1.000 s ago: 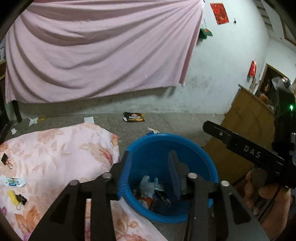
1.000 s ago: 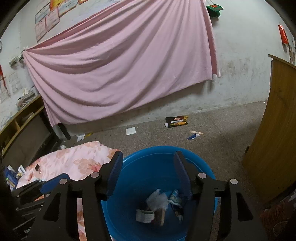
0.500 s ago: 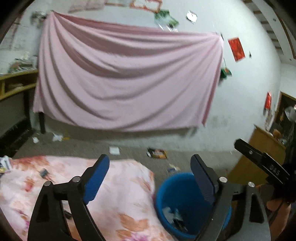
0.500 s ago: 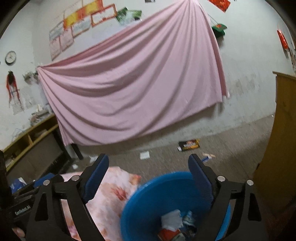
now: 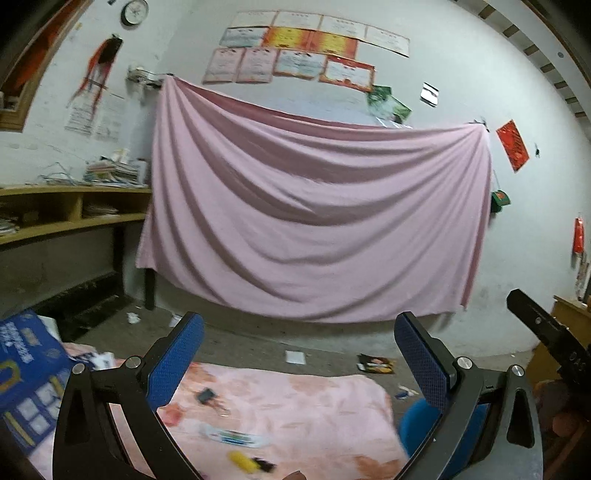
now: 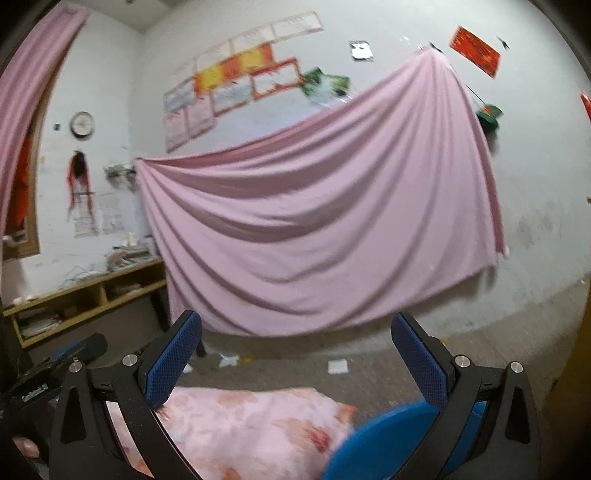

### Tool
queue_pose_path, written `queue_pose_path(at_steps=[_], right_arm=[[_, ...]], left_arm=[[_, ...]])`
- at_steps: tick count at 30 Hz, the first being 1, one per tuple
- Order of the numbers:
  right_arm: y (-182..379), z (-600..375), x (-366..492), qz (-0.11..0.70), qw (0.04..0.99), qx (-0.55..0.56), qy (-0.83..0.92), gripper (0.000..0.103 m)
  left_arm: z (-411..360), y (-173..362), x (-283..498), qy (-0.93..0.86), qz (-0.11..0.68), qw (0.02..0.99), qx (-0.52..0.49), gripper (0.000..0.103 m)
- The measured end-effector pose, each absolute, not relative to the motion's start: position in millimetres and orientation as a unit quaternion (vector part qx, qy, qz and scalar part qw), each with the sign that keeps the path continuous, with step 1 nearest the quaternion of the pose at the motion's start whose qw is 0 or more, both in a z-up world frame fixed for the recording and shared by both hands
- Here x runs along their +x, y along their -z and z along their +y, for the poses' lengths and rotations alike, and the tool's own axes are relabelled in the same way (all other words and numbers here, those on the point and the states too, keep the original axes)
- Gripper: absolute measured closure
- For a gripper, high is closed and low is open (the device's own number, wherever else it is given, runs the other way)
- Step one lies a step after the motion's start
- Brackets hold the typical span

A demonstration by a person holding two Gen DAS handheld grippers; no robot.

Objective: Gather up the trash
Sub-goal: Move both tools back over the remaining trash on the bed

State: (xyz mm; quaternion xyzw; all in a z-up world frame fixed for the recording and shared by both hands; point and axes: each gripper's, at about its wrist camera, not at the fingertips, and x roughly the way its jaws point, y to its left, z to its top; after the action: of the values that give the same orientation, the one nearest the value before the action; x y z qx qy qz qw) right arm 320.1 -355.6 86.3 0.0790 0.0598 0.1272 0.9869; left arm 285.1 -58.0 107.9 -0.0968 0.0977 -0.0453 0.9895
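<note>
Hanging across the far wall, a large pink sheet fills most of both views, with a row of framed certificates above it and a round wall clock at upper left. A wooden shelf unit with stacked papers stands along the left wall. Near me lies a floral pink cloth spread over a low surface; the blue plastic bin, which takes the trash, sits at its right edge, touching the cloth, and its contents are hidden from both cameras. A blue printed carton rests at the near left.

My left gripper is held above the cloth with its blue-padded fingers spread wide and nothing between them. My right gripper is likewise fully spread and holds nothing; part of its body shows at the right edge of the left wrist view.

On the cloth lie small items: a white printed wrapper, a yellow object with a dark end, and a black binder clip. On the far floor lie a dark snack packet and a white paper scrap, both well apart from the bin. Motion blur softens the near detail.
</note>
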Motion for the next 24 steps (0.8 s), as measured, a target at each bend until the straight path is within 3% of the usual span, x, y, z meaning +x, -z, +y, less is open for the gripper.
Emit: queue_pose_path(at_steps=[10, 24], right_arm=[[-82.3, -296.0, 314.4, 0.035, 0.984, 0.059, -0.165, 0.0], [-32.3, -221.3, 333.8, 0.144, 0.969, -0.036, -0.198, 0.0]], left_arm=[[0.7, -90.4, 262.5, -0.009, 0.091, 0.993, -0.079, 0.002], [42.4, -37.0, 265.2, -0.043, 0.164, 0.983, -0.069, 0.002]])
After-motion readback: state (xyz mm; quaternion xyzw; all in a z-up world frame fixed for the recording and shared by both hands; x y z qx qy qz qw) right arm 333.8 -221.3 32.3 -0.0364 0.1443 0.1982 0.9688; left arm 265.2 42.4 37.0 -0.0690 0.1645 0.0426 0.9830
